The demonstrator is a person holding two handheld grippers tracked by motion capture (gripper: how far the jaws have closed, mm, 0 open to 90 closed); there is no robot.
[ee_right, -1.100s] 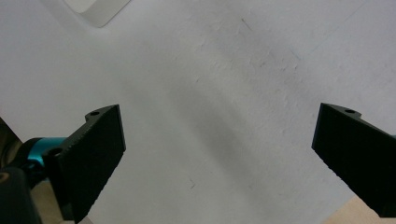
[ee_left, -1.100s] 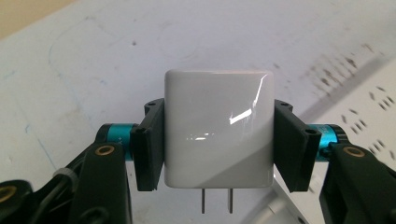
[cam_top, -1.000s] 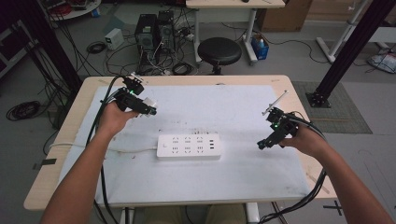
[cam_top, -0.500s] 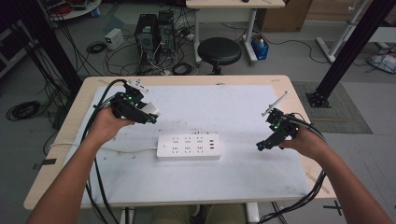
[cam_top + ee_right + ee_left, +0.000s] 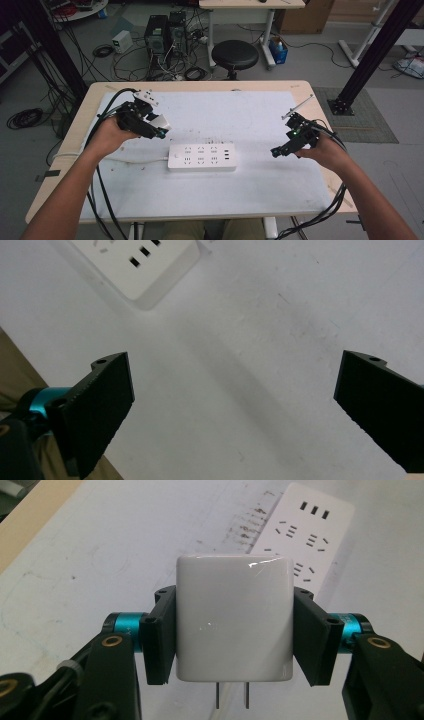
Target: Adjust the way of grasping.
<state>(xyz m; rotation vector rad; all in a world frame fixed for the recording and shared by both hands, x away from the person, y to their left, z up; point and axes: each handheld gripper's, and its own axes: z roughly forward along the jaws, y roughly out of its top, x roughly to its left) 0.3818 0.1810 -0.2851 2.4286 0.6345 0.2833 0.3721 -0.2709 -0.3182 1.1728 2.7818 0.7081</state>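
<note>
Left gripper view: my left gripper (image 5: 234, 630) pinches a blank white charger (image 5: 233, 617); upper right, an unlabelled power strip (image 5: 305, 535); right gripper (image 5: 235, 410) spread.

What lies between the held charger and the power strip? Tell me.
Only bare white table mat; the high view shows the charger in the left gripper, apart from the power strip.

Black stool (image 5: 235, 53), computer towers (image 5: 163, 31)

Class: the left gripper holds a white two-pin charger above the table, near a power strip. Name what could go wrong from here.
1. The left gripper clamps the glossy charger by its smooth sides; it may slip or twist.
2. Its two pins could miss the slots of the power strip.
3. The strip lies loose, and the open right gripper is off it, so pushing may shift it.
</note>
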